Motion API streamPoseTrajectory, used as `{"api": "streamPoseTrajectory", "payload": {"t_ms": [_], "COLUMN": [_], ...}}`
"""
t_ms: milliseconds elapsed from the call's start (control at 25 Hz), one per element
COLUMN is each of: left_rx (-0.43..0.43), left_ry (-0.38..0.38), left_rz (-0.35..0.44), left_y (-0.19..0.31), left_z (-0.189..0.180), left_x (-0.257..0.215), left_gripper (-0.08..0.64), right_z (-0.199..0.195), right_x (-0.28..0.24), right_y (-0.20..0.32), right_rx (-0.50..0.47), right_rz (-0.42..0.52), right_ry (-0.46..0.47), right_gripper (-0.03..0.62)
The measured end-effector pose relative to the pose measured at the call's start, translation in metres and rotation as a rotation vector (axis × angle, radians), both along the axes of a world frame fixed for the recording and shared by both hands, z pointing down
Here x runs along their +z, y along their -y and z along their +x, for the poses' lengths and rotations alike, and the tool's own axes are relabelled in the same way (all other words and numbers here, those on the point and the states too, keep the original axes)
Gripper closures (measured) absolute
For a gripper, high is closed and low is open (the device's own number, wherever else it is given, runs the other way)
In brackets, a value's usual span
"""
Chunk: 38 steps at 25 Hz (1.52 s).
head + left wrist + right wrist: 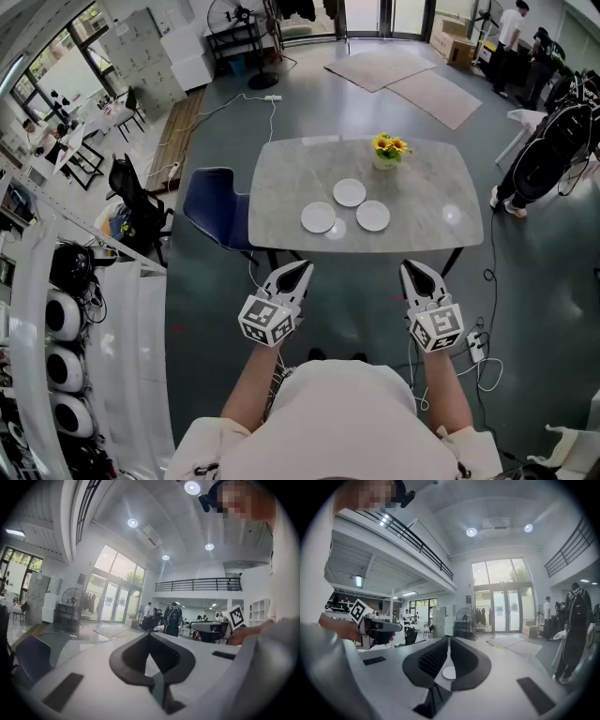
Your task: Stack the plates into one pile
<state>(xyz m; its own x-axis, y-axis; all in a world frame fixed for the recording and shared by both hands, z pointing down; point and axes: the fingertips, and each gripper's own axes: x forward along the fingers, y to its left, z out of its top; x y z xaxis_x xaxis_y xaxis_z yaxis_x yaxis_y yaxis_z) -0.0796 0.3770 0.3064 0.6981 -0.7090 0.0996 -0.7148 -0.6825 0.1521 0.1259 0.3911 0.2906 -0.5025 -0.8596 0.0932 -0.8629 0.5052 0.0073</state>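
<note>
Head view: left gripper and right gripper held side by side short of the table's near edge, both clamped shut on nothing (jaw tips meeting in each gripper view). Farther out, lying flat in a loose triangle, none stacked: left plate, far plate, right plate. Beyond those, yellow flowers; off the table's left side, blue chair.

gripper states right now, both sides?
Left gripper: closed, holding nothing.
Right gripper: closed, holding nothing.
</note>
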Motion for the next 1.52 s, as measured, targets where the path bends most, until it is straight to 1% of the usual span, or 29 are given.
{"api": "streamPoseTrajectory", "payload": {"t_ms": [360,520,680,880,960,1000,1040,1080,1120,1240,1320,1520], "left_rx": [0.008,0.009,-0.003,0.011,0.022,0.027,0.032,0.036,0.039,0.049,0.055,0.069], "left_ry": [-0.005,0.0,0.017,0.016,0.011,0.01,0.01,0.011,0.012,0.006,0.001,-0.003], "left_rz": [-0.004,-0.022,-0.042,-0.048,-0.049,-0.051,-0.056,-0.063,-0.07,-0.081,-0.086,-0.099], "left_y": [0.007,0.011,0.017,0.021,0.022,0.022,0.022,0.023,0.024,0.025,0.026,0.031], "left_z": [-0.002,-0.008,-0.011,-0.01,-0.012,-0.013,-0.013,-0.014,-0.015,-0.018,-0.02,-0.033], "left_x": [0.002,0.006,0.013,0.015,0.017,0.018,0.019,0.021,0.023,0.026,0.028,0.034], "left_gripper": [0.554,0.554,0.552,0.551,0.551,0.551,0.539,0.497,0.472,0.438,0.426,0.426], "right_z": [-0.006,-0.012,-0.011,-0.013,-0.016,-0.018,-0.019,-0.019,-0.02,-0.021,-0.023,-0.035], "right_x": [0.0,0.002,0.006,0.012,0.014,0.015,0.016,0.017,0.018,0.02,0.021,0.027], "right_y": [0.008,0.011,0.015,0.018,0.017,0.018,0.018,0.019,0.019,0.021,0.022,0.025], "right_rx": [-0.005,0.006,0.021,0.025,0.03,0.033,0.037,0.041,0.045,0.056,0.062,0.075], "right_rz": [0.003,0.0,-0.021,-0.046,-0.049,-0.051,-0.054,-0.057,-0.06,-0.066,-0.069,-0.085], "right_ry": [0.002,-0.001,0.019,0.011,0.013,0.014,0.015,0.015,0.014,0.013,0.015,0.023], "right_gripper": [0.549,0.549,0.548,0.545,0.527,0.501,0.486,0.485,0.485,0.469,0.466,0.466]}}
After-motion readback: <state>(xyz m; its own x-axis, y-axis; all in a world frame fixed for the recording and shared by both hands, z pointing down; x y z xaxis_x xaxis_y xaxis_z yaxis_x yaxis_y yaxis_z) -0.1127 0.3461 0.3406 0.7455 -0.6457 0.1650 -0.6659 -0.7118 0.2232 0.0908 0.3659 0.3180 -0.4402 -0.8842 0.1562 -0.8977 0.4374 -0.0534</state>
